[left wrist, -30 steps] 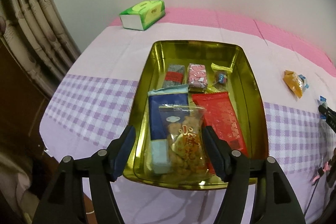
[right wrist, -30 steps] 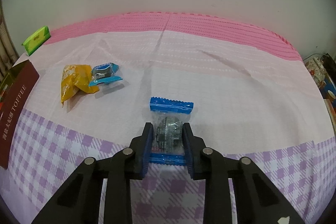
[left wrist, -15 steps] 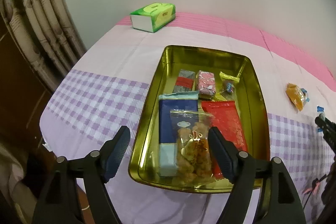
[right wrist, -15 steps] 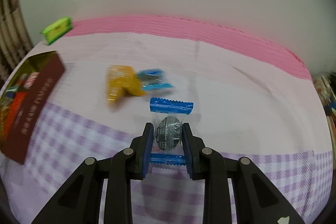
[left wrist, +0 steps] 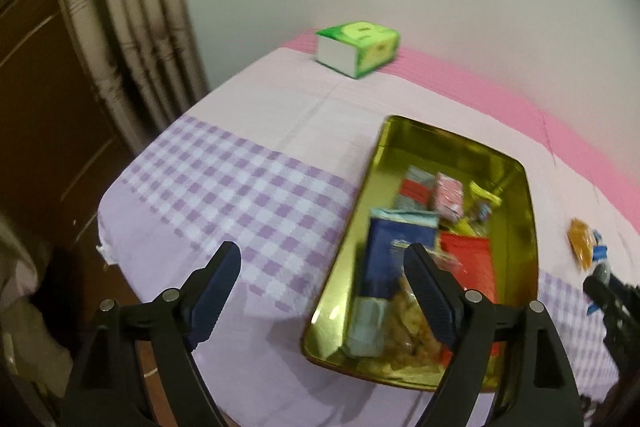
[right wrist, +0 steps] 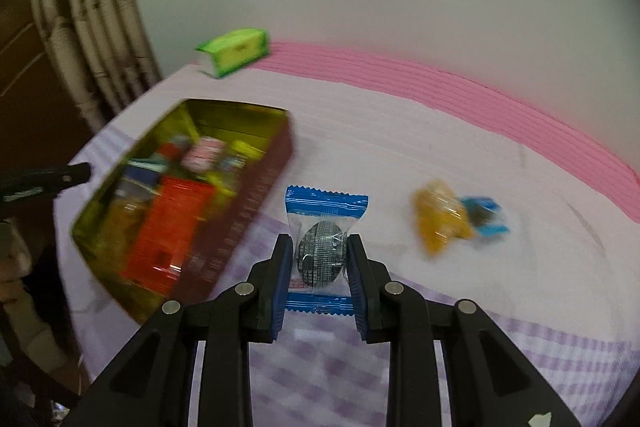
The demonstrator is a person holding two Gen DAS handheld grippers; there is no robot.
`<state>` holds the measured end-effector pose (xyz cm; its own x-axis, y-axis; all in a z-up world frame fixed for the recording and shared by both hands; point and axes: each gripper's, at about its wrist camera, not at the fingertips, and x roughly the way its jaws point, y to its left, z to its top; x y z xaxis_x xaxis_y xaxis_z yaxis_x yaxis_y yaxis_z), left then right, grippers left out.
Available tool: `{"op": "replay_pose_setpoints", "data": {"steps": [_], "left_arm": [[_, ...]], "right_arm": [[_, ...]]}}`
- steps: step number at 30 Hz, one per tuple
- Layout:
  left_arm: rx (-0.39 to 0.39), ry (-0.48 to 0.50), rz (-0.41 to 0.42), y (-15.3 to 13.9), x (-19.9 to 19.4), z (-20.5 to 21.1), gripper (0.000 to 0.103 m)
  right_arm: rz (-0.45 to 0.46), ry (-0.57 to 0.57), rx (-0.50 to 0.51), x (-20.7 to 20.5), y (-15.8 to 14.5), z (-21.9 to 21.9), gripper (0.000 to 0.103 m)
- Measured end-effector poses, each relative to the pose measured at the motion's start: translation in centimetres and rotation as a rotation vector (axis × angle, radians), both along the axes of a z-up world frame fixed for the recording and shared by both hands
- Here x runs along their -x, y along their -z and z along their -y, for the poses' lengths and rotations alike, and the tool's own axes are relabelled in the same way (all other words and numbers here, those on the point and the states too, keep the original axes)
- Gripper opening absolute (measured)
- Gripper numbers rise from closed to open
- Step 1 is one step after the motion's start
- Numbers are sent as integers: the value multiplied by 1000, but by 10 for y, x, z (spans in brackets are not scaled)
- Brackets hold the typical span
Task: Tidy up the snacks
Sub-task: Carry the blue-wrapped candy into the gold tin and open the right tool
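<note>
Bedding in pink, white and lilac check (left wrist: 248, 195) covered the flat surface, which ran up to a plain pale wall, with striped curtains (left wrist: 132, 39) hanging at its left and dark wood beside them. Near the far edge lay a green tissue pack (left wrist: 358, 51). The gold tin (left wrist: 520, 247) sat on the cloth, filled with a navy packet (left wrist: 394, 255), a red packet (right wrist: 168, 239), a clear bag of fried bits and several small sweets at the back; blur made their labels unreadable.

Both tools pointed steeply downward. The left gripper (left wrist: 324, 291) hung over the tin's near left corner, its jaws opening wide with nothing between them, one finger (left wrist: 430, 297) across the tin's contents. The right gripper (right wrist: 320, 267) was pinched tight on a blue-ended wrapped candy (right wrist: 322, 253), held above the cloth just right of the tin. Beyond it lay a yellow snack (right wrist: 440, 221) touching a small blue one (right wrist: 486, 215), both smeared by motion. At the left edge a hand was barely discernible
</note>
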<state>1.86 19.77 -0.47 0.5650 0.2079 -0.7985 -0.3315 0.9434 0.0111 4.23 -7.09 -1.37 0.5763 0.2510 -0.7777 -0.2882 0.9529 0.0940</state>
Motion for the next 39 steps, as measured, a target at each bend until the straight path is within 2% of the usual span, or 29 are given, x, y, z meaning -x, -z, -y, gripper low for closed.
{"op": "replay_pose_setpoints", "data": {"steps": [3,10,18,30,36,39], "left_arm": [[-2,-39,0,0,0,-8,84],[-28,-84,-10,1,2,-14,84],[-27,-93,-20,3,2,-16,84],[-17,-76,-39,4,2,-13,84],[-19,-71,-42,5,1,-11,84],[-20,-68,-43,4,0,-10,84]], "right_arm": [[-5,-44,-40,-7,-5,-24,25],[-5,-138,-59,-14,-11,-77,25],[-52,-175,-48,-26,6,-111,25],[-104,-173,-34,-31,26,-116,26],[-111,-172,-44,-31,27,-115,28],[-108,-168,-50,-30,26,-113,33]]}}
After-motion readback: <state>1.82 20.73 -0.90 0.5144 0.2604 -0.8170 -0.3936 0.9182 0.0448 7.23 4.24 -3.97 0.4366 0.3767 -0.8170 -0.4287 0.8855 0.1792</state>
